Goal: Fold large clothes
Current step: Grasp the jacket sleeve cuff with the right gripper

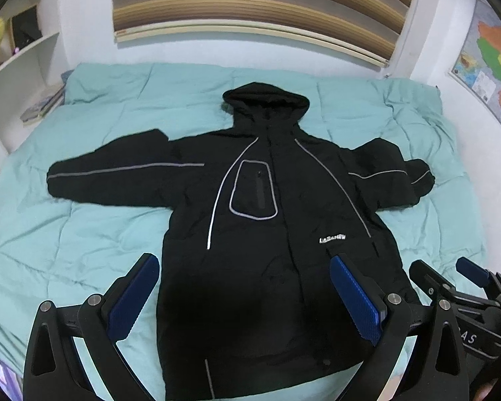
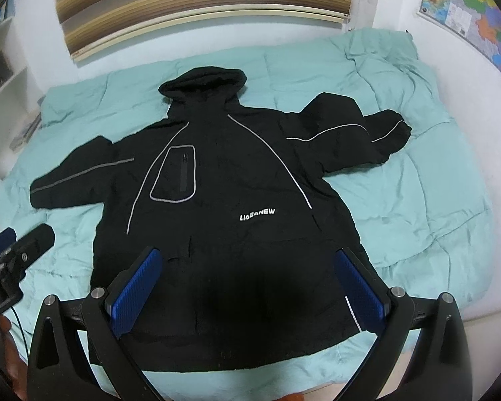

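A large black hooded jacket (image 1: 260, 207) with grey piping and a white chest logo lies face up, spread flat on a teal quilt (image 1: 83, 234). Both sleeves stretch out sideways; the right sleeve is bunched at the cuff. The jacket also shows in the right wrist view (image 2: 237, 200). My left gripper (image 1: 243, 267) is open, held above the jacket's lower hem, holding nothing. My right gripper (image 2: 250, 260) is open above the lower right part of the jacket, holding nothing. The right gripper also shows in the left wrist view (image 1: 447, 277).
The quilt (image 2: 417, 200) covers a bed against a white wall. A striped window blind (image 1: 257, 6) hangs behind the bed. White shelves (image 1: 23, 60) stand at the left. A coloured map (image 1: 491, 63) hangs at the right.
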The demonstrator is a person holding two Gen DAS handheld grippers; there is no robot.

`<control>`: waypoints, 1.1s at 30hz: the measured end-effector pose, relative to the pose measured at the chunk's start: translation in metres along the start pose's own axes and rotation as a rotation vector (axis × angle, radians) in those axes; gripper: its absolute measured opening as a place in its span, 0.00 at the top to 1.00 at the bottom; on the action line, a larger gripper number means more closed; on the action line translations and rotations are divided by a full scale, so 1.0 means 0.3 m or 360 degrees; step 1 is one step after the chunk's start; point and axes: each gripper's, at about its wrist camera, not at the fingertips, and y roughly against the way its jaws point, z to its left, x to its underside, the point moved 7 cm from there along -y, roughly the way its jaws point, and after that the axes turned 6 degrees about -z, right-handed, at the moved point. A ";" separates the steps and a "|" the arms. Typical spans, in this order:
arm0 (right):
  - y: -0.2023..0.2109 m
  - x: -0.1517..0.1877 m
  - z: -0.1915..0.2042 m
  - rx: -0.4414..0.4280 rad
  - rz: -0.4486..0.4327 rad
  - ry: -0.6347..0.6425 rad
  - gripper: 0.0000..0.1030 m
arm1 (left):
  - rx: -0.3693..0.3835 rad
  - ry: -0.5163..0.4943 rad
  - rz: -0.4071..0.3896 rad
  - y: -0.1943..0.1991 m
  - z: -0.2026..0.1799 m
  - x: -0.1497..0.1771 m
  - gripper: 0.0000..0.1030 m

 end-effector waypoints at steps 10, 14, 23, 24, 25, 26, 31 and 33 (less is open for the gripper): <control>-0.041 -0.090 -0.171 -0.0057 -0.0048 0.0068 0.00 | -0.0041 0.0032 -0.0067 -0.013 -0.229 -0.045 0.01; -0.075 -0.120 -0.271 -0.0055 -0.0043 0.0094 0.00 | -0.0032 0.0042 -0.0065 -0.043 -0.355 -0.038 0.01; -0.203 -0.166 -0.468 -0.0079 0.0016 0.0136 0.00 | -0.0052 0.0018 -0.0026 -0.163 -0.584 -0.048 0.01; -0.223 -0.172 -0.491 -0.0084 0.0024 0.0131 0.00 | -0.0059 0.0012 -0.0019 -0.183 -0.606 -0.054 0.01; -0.245 -0.180 -0.517 -0.0090 0.0033 0.0124 0.00 | -0.0066 0.0004 -0.0012 -0.205 -0.627 -0.061 0.01; -0.260 -0.185 -0.533 -0.0092 0.0037 0.0119 0.00 | -0.0069 -0.0002 -0.0008 -0.220 -0.643 -0.067 0.01; -0.360 -0.260 -0.689 -0.0095 0.0017 0.0055 0.00 | -0.0058 -0.0014 0.0032 -0.354 -0.730 -0.114 0.01; -0.399 -0.304 -0.766 -0.0110 -0.0013 0.0007 0.00 | -0.0048 -0.0020 0.0046 -0.407 -0.762 -0.135 0.01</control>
